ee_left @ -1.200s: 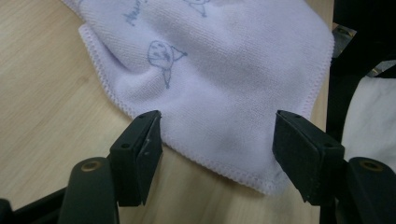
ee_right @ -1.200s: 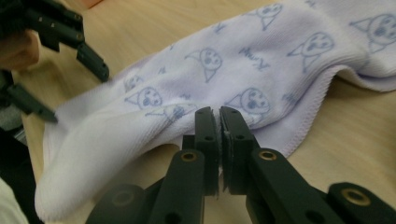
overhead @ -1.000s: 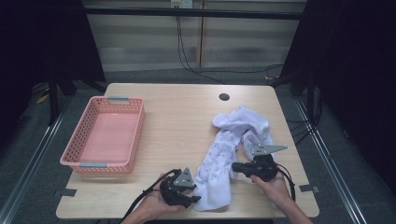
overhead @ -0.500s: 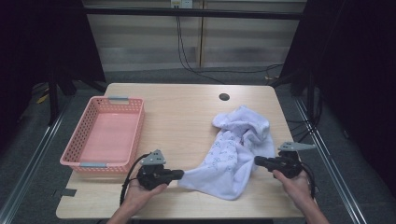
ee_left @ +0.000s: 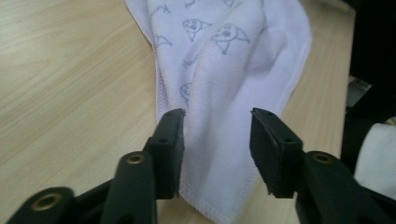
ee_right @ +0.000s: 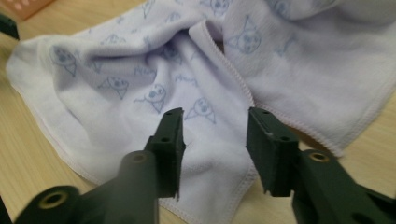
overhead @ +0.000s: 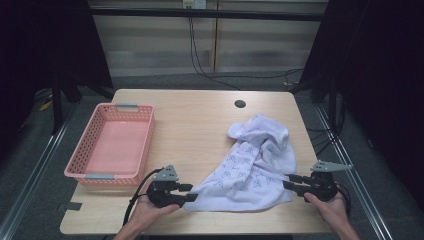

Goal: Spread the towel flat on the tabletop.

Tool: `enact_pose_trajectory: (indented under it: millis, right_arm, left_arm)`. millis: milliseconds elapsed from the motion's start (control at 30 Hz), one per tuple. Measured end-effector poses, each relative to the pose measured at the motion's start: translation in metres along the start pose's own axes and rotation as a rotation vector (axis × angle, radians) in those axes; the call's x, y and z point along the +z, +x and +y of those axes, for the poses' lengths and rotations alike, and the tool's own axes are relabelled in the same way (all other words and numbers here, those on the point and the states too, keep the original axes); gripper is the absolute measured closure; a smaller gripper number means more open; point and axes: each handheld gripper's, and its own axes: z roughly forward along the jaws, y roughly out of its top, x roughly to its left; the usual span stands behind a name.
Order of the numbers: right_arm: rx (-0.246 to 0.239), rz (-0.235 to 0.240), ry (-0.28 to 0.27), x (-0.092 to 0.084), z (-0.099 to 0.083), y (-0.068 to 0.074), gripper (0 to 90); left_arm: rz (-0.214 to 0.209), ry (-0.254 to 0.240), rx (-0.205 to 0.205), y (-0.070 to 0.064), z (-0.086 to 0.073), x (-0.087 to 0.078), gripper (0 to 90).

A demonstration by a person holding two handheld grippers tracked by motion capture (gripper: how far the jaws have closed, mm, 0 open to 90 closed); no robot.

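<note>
Spanning a dim room, wooden table (overhead: 200, 120) bears a pink basket (overhead: 111, 146).

Basket (overhead: 111, 145): on the table (overhead: 200, 120), left side.
Towel (overhead: 255, 165): on the table, right of the basket, well apart.
Hole (overhead: 240, 104): in the tabletop, behind the towel.

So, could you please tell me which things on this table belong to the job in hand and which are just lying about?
In the job:
- white printed towel, spread crumpled on the table
- left tool, jaws just opened, at the towel's near left corner
- right tool, jaws just opened, at its near right edge

Lying about:
- pink basket, empty, left of the towel
- cable hole in the tabletop
</note>
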Motion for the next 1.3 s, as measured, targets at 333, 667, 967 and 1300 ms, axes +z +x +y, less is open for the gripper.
enact_pose_trajectory:
  millis: [333,667,967,1300]
  right_arm:
    - [-0.149,-0.039,0.143,0.025,-0.008,0.011,36.7]
    - [-0.231,-0.007,0.172,0.027,-0.009,0.028,82.1]
    - [-0.072,0.037,0.030,0.021,0.024,0.002,85.6]
    - [-0.010,-0.005,-0.118,0.027,0.105,-0.029,86.0]
  left_arm:
    - [0.018,0.111,0.015,0.000,0.000,0.023,67.5]
    - [-0.050,-0.020,-0.073,0.012,0.002,0.003,86.3]
    - [-0.037,-0.149,-0.138,0.029,0.021,-0.011,86.6]
    - [-0.024,-0.279,-0.160,0.048,0.067,-0.020,86.6]
